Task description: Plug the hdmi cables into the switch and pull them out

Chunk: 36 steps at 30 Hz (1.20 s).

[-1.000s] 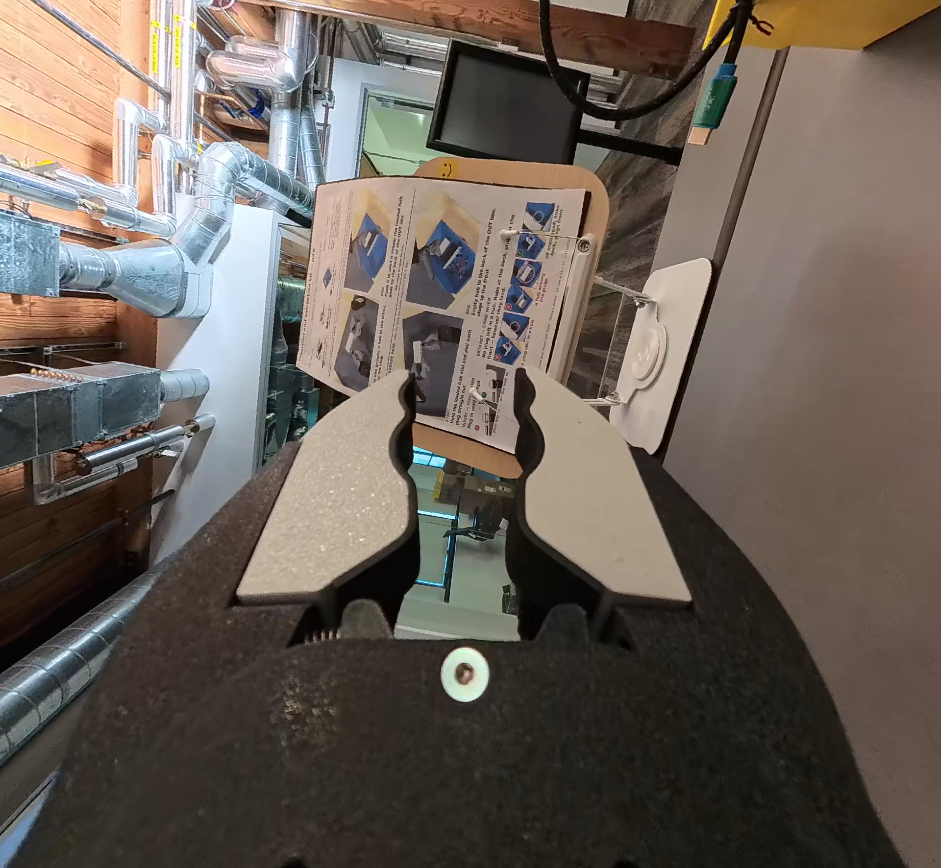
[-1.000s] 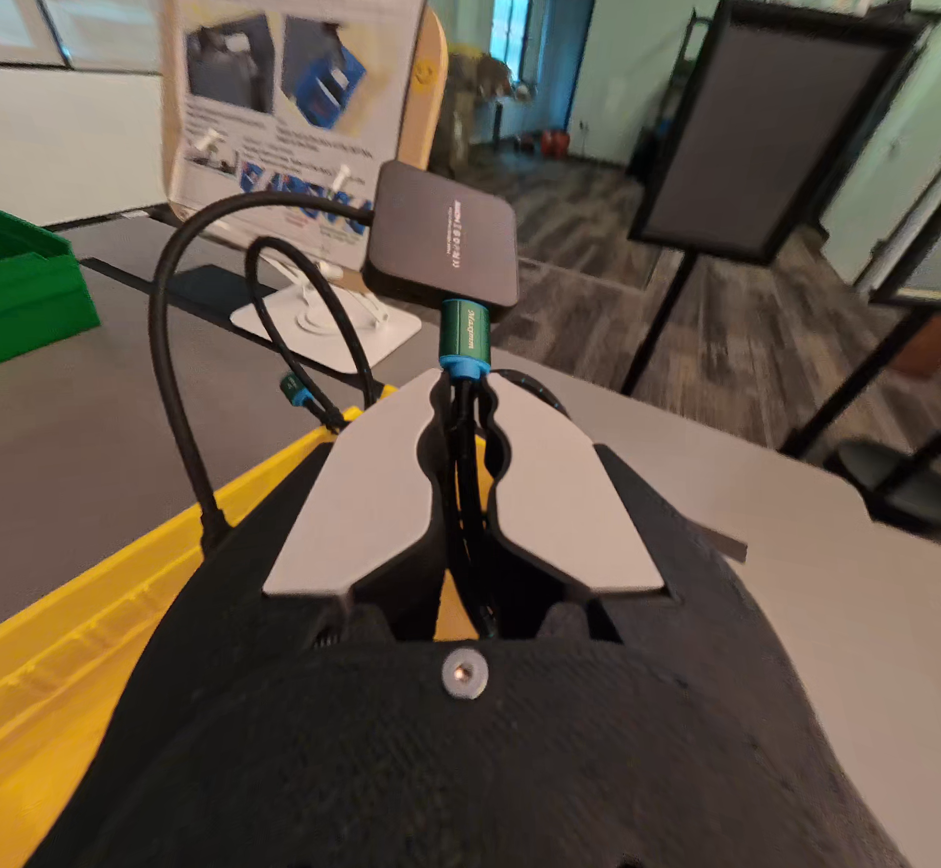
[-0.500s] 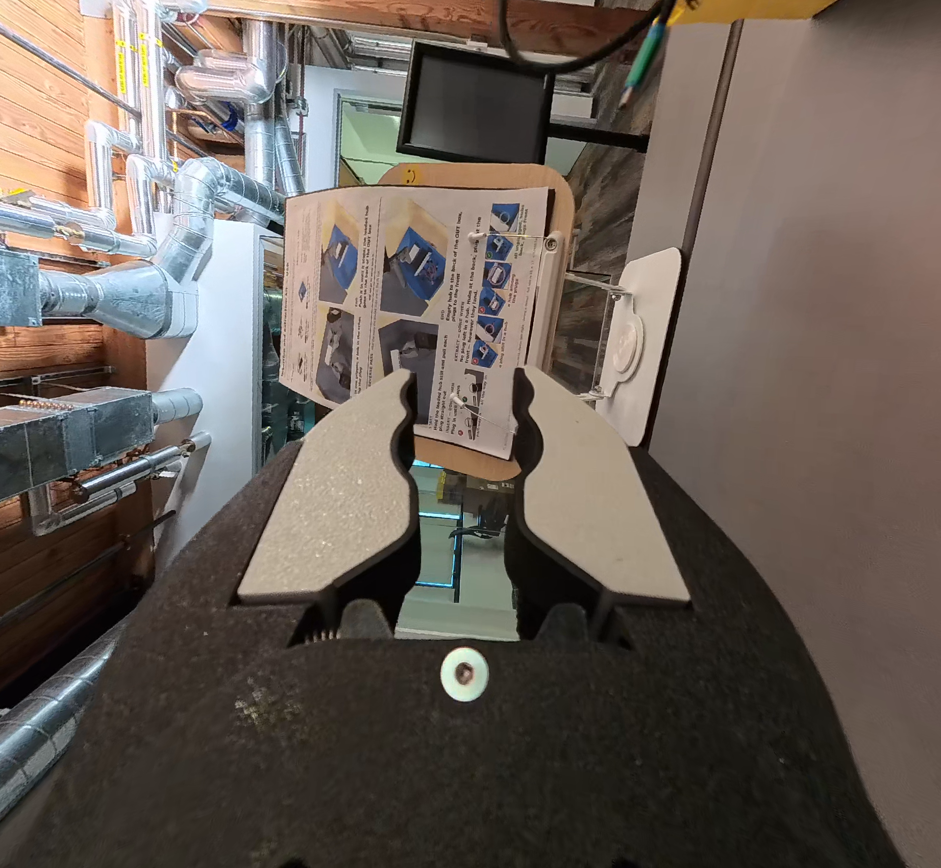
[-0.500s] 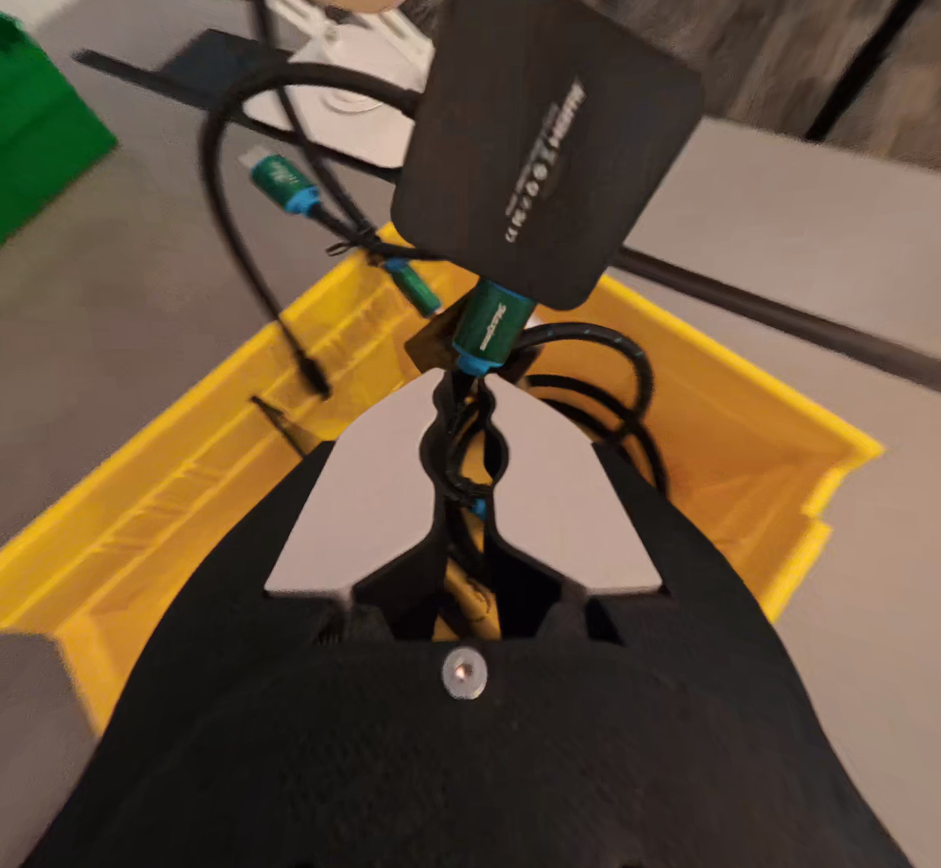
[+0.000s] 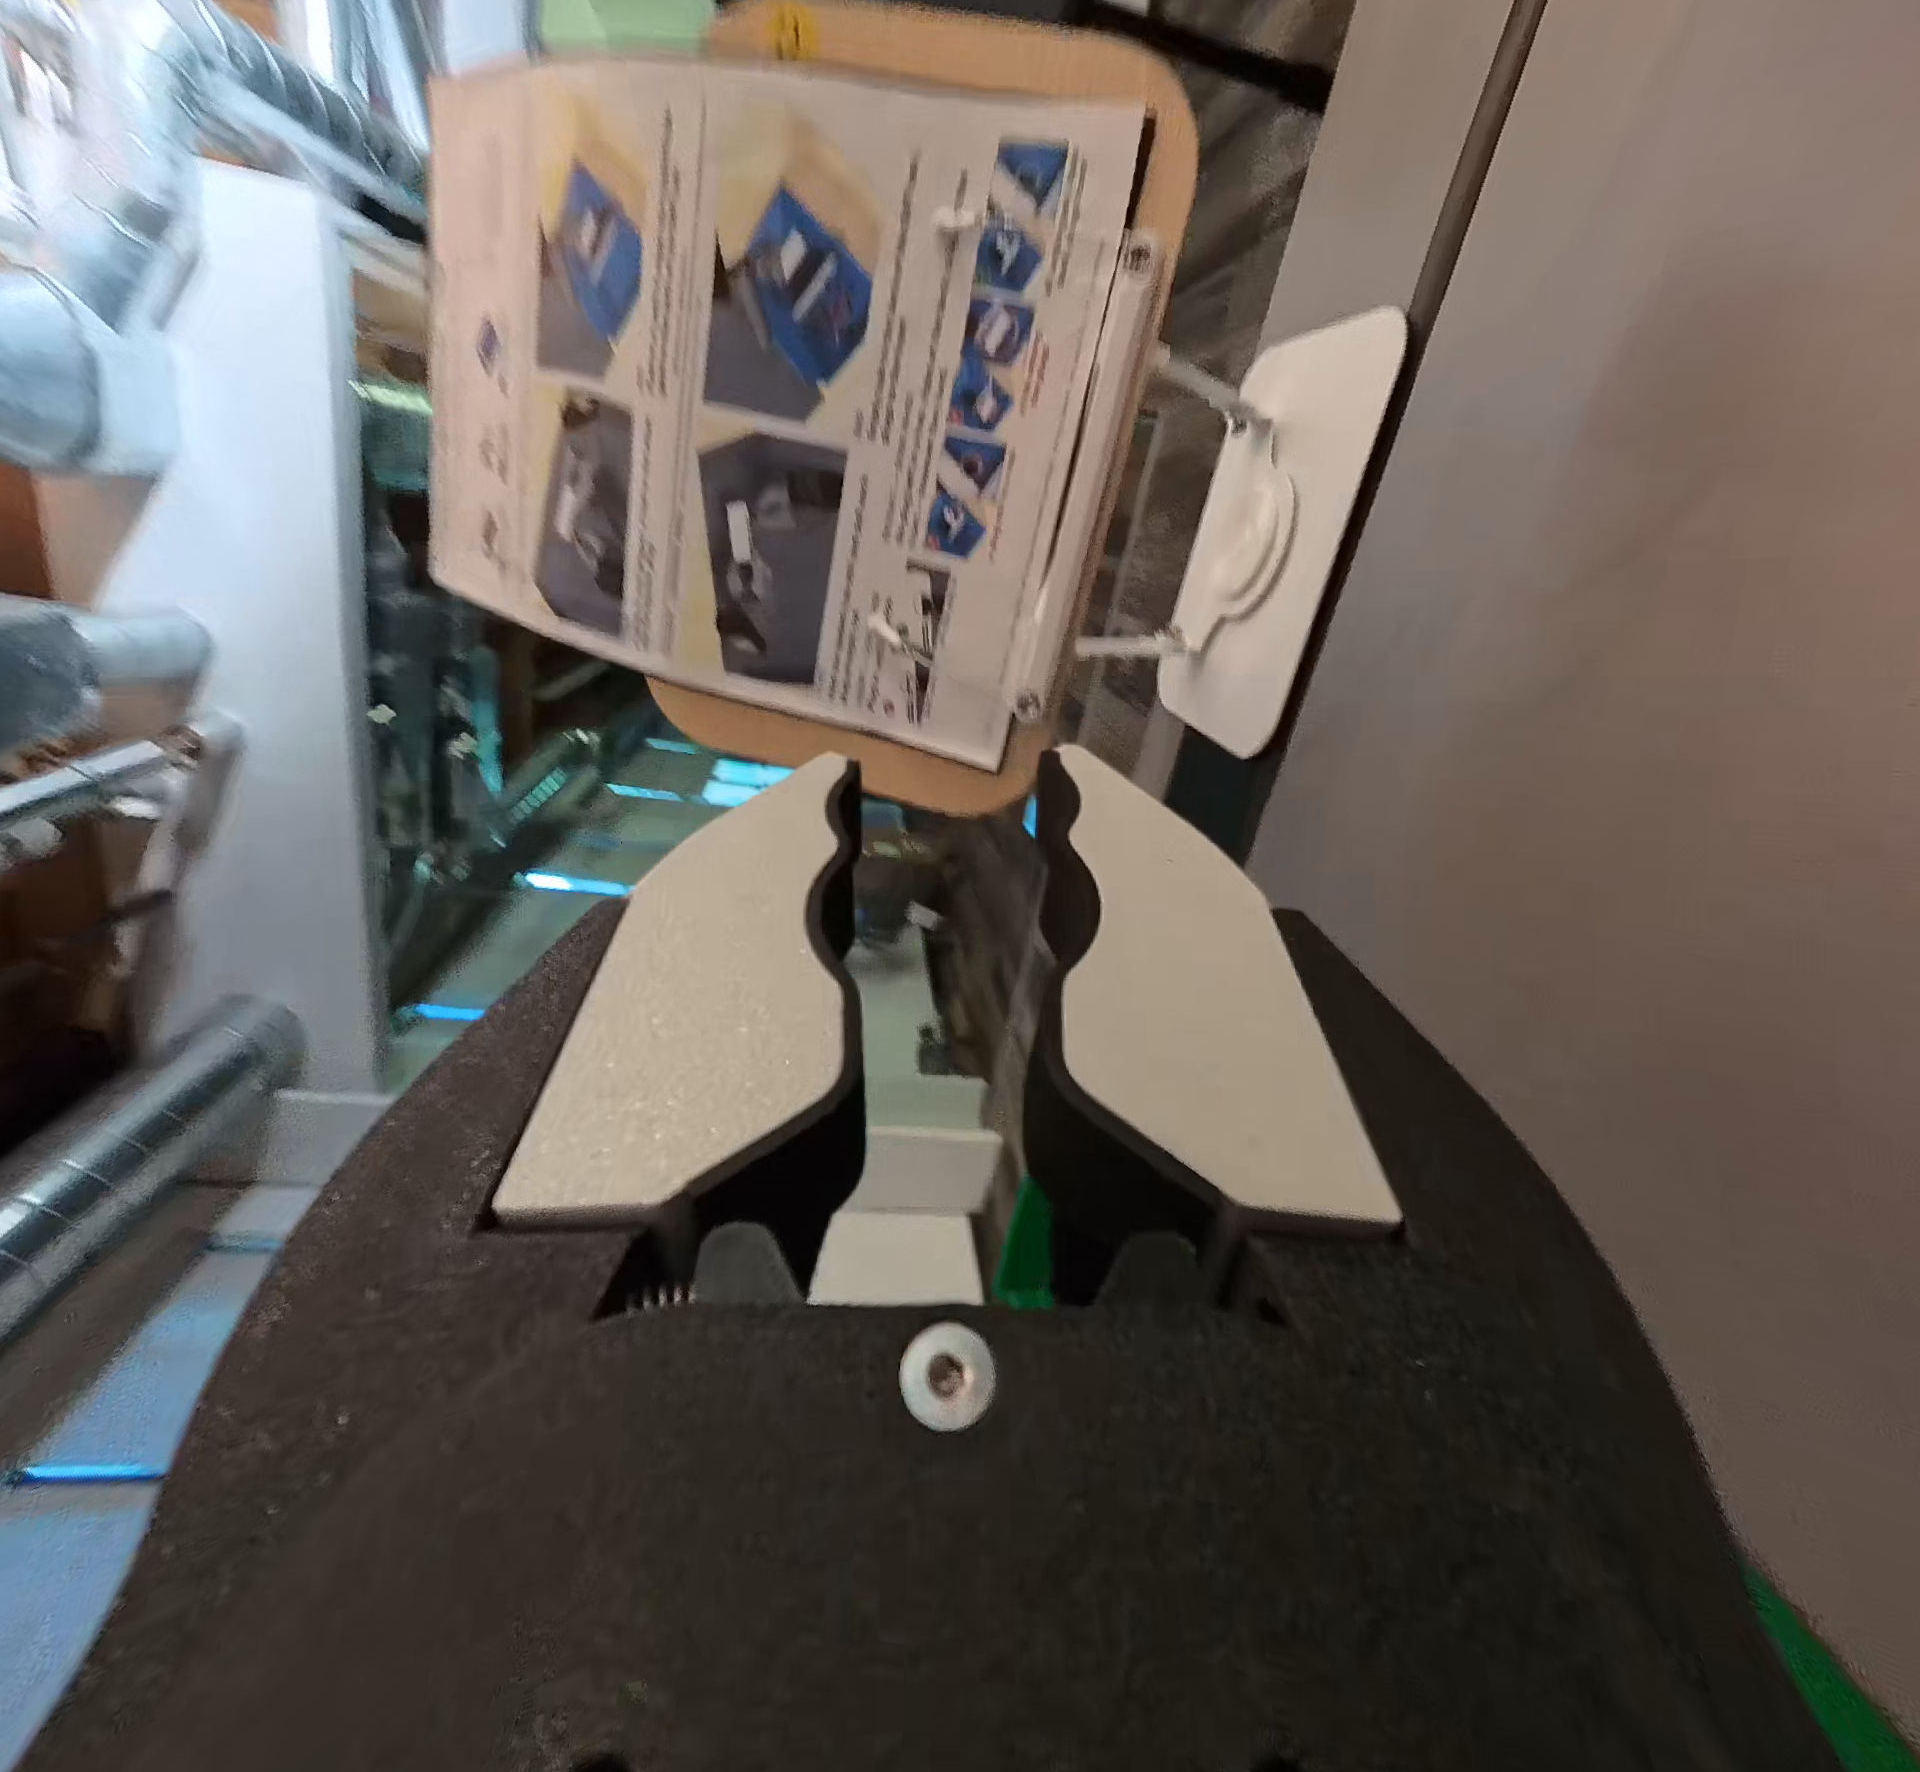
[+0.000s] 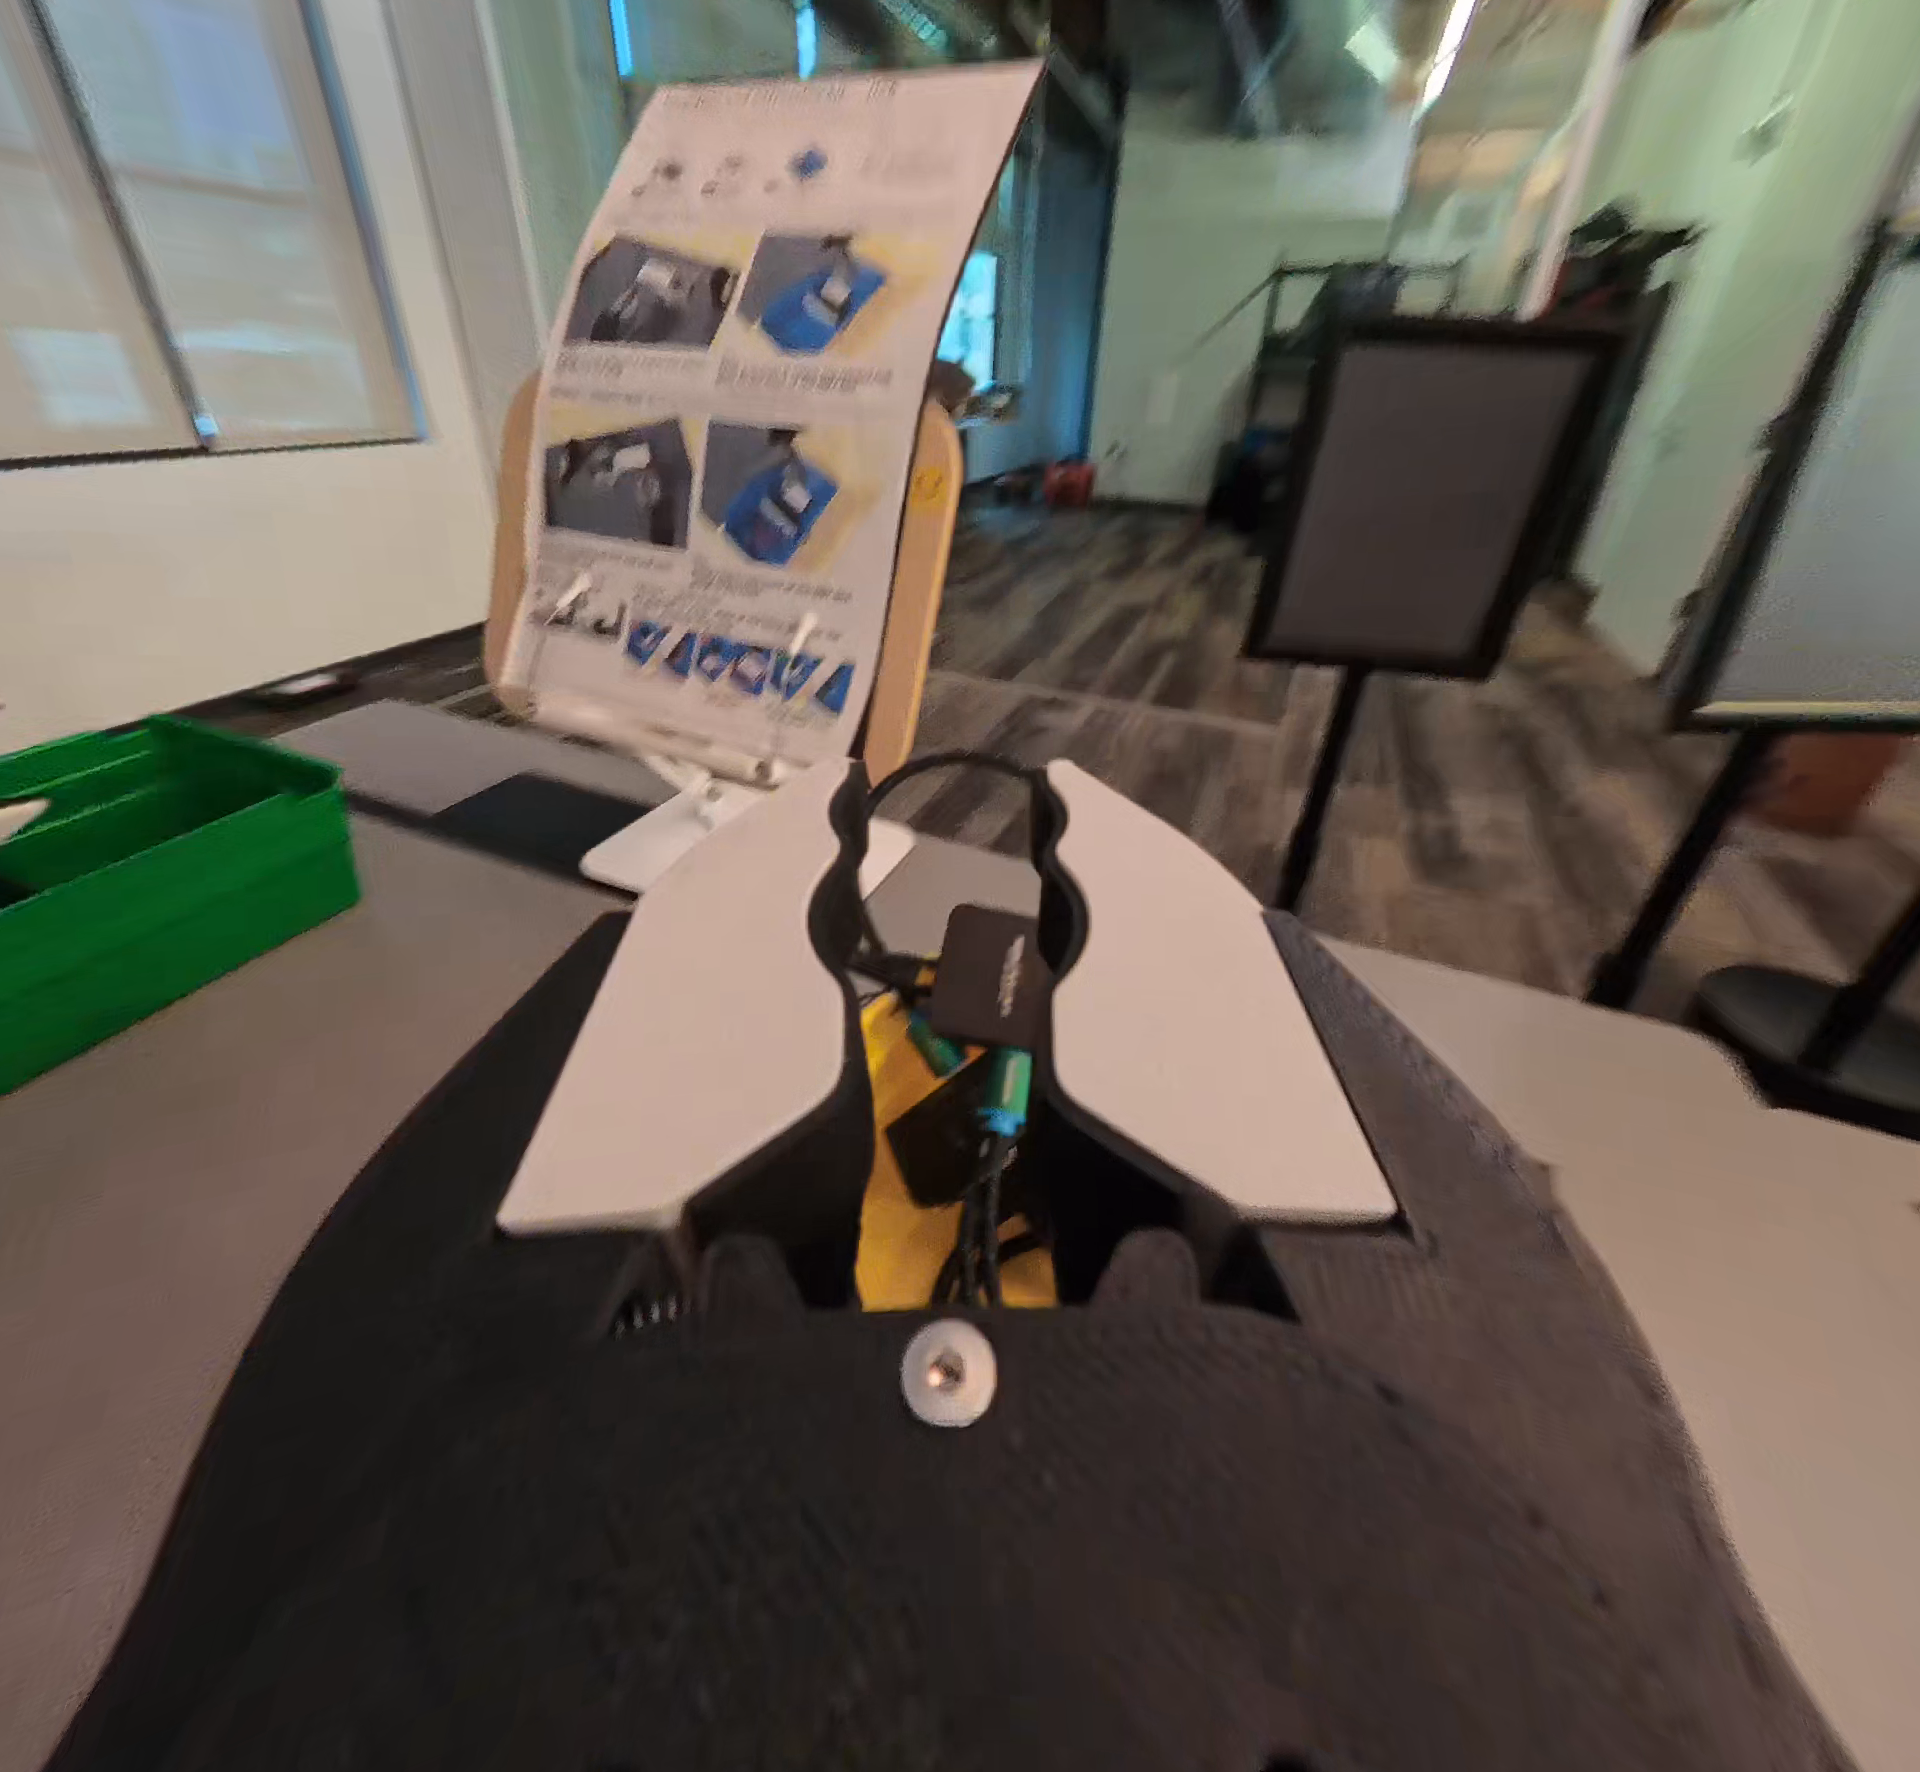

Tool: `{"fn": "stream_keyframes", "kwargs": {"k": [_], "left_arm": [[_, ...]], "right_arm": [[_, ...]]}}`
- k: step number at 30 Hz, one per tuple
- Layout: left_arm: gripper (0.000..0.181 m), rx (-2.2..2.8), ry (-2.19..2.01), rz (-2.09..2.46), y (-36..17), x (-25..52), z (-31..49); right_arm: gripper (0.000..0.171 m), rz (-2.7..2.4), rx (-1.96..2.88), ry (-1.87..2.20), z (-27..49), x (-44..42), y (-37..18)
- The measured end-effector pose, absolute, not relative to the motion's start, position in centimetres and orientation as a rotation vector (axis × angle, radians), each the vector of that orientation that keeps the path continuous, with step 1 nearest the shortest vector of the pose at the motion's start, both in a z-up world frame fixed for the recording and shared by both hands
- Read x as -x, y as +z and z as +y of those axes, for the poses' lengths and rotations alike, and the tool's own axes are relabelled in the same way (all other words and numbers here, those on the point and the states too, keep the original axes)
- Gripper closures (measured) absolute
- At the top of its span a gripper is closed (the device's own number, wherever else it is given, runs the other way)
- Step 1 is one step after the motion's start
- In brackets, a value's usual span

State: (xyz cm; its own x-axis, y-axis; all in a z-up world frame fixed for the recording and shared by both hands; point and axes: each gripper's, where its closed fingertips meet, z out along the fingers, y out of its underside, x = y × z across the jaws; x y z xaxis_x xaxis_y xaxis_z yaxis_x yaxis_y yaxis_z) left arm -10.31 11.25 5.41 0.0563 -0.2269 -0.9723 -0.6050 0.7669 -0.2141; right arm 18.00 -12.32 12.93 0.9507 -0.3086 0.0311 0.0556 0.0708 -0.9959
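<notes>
Right gripper (image 6: pixel 945 787) gapes above yellow bin (image 6: pixel 899 1234) holding switch (image 6: pixel 992 984), cables.

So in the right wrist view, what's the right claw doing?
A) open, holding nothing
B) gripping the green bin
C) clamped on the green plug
A: the right claw is open, its fingers apart, with the switch and its cables lying in the yellow bin beyond.

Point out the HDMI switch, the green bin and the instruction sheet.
HDMI switch (image 6: pixel 992 984): right wrist view, middle of its black top face.
green bin (image 6: pixel 166 875): right wrist view, its near outer wall.
instruction sheet (image 6: pixel 758 413): right wrist view, centre of the printed page on the stand.
</notes>
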Motion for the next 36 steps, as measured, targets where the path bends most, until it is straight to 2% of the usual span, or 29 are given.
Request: {"fn": "stream_keyframes", "kwargs": {"k": [4,6,8,10,13,18,21,25,30,36], "left_arm": [[0.156,0.948,0.154,1.492,7.5,13.8,14.3],[0.155,1.137,-0.021,1.489,7.9,16.1,15.5],[0.155,1.295,-0.105,1.436,8.4,18.9,17.7],[0.154,1.464,-0.112,1.341,8.4,22.1,20.8],[0.146,1.789,-0.157,1.261,5.4,26.8,24.5],[0.143,2.031,-0.028,0.995,3.4,33.3,30.3],[0.135,2.132,-0.103,0.952,2.3,34.1,30.4],[0.131,2.266,-0.002,0.943,-0.3,35.3,31.1],[0.132,2.394,0.013,0.951,-3.1,36.4,31.6],[0.134,2.602,-0.012,0.977,-7.3,37.9,31.4]], "right_arm": [[0.141,0.36,1.506,-0.671,-15.6,-21.2,13.8],[0.128,0.414,1.605,-0.802,-16.8,-22.9,11.2],[0.122,0.412,1.695,-0.805,-16.7,-24.3,7.6],[0.118,0.46,1.831,-0.687,-16.4,-25.9,3.5],[0.117,0.509,2.063,-0.464,-16.4,-26.9,-1.2],[0.118,0.537,2.42,-0.442,-19.1,-26.9,-5.4],[0.119,0.608,2.492,-0.213,-20.4,-25.2,-7.2],[0.118,0.792,2.501,0.025,-22.3,-23.9,-9.0],[0.134,0.919,2.554,0.449,-21.7,-21.1,-11.5],[0.152,0.885,2.77,0.361,-21.2,-20.7,-13.5]]}}
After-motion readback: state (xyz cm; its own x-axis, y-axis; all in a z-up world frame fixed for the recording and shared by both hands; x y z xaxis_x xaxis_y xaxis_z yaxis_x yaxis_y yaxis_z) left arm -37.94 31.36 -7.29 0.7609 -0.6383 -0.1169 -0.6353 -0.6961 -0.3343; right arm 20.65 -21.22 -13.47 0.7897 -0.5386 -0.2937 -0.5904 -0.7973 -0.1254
